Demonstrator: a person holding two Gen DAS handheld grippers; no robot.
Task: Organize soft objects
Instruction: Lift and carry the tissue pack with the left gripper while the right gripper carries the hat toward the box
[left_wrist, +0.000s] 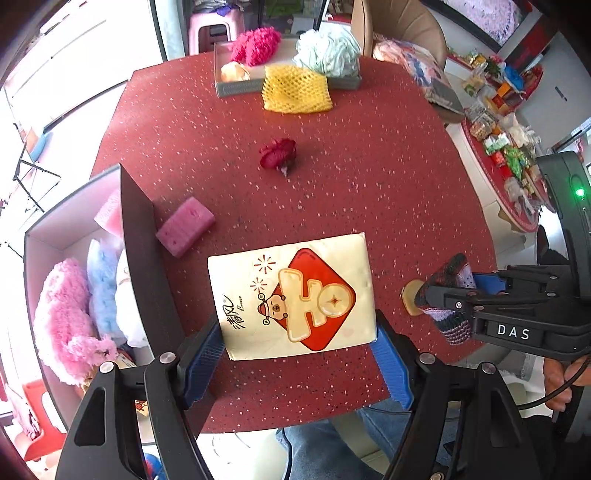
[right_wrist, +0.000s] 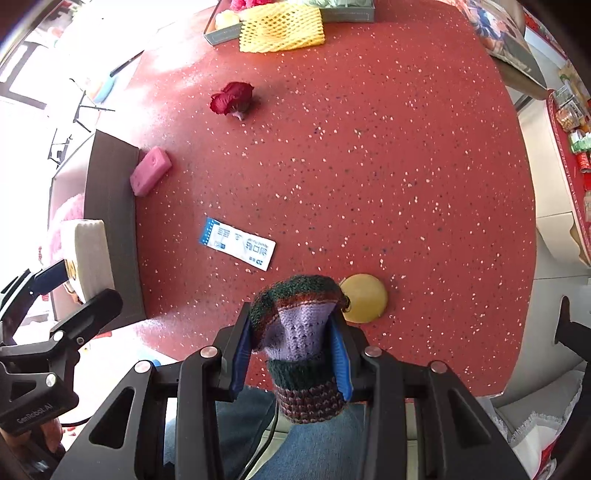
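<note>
My left gripper (left_wrist: 299, 354) clamps a cream tissue pack (left_wrist: 291, 295) with a red diamond print — my right gripper (right_wrist: 291, 362) pinches a striped lilac-and-green knit piece (right_wrist: 299, 332).

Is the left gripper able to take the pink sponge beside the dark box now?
Probably not yet: the left gripper already holds the tissue pack. The pink sponge itself lies uncovered.

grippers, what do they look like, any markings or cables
Both are black frames with silver bolts and blue ribbed pads on the jaws. The right gripper has a white DAS label, a green light and a black cable; the left gripper body reads GenRobot.AI. The person wears blue jeans.
</note>
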